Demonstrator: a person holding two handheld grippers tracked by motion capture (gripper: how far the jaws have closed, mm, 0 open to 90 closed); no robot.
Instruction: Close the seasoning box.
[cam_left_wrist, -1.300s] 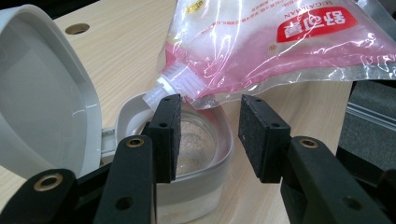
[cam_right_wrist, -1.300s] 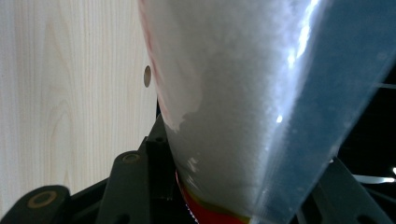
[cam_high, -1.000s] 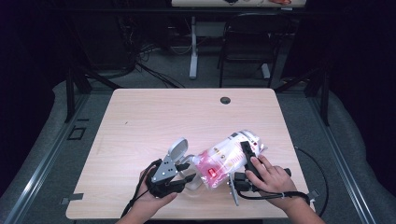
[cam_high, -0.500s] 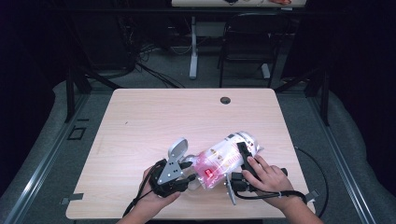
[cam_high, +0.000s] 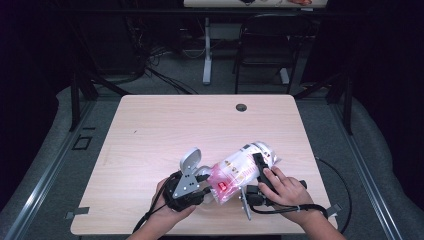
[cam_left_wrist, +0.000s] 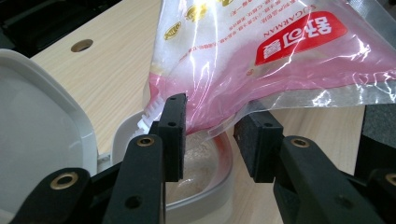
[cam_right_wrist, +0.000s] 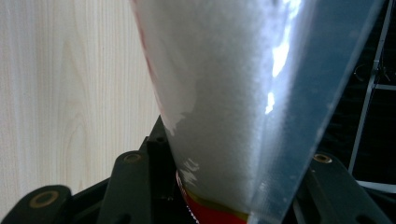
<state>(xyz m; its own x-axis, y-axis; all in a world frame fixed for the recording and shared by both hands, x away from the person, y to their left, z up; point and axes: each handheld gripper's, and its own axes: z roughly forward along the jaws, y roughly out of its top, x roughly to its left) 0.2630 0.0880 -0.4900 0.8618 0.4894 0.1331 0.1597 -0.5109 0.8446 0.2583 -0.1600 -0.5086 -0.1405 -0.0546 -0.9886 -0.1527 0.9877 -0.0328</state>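
My right tongs (cam_high: 260, 170) pinch the fat body of the bag (cam_high: 240, 170), jaws pressed on both sides of it, and hold it tilted over the table's near edge. My left tongs (cam_left_wrist: 210, 135) have just been closing on the bag's lower corner; that corner sits between the pads, the left pad touching the film, the right pad just clear of it, so I class them as spread.

Directly under that corner stands a white container (cam_left_wrist: 205, 186), round-walled plastic with white grains inside, its hinged lid (cam_left_wrist: 37, 135) thrown open beside it. The bag hangs over the container's mouth.

The bag is clear, glossy, crinkled film, pink-tinted at the bottom, packed with fine white granules. A red label (cam_left_wrist: 301, 37) carries white characters; above it I read "SUGARMAN".

The table (cam_high: 165, 125) is pale wood-grain laminate with a round cable hole (cam_high: 241, 107) near its far edge.
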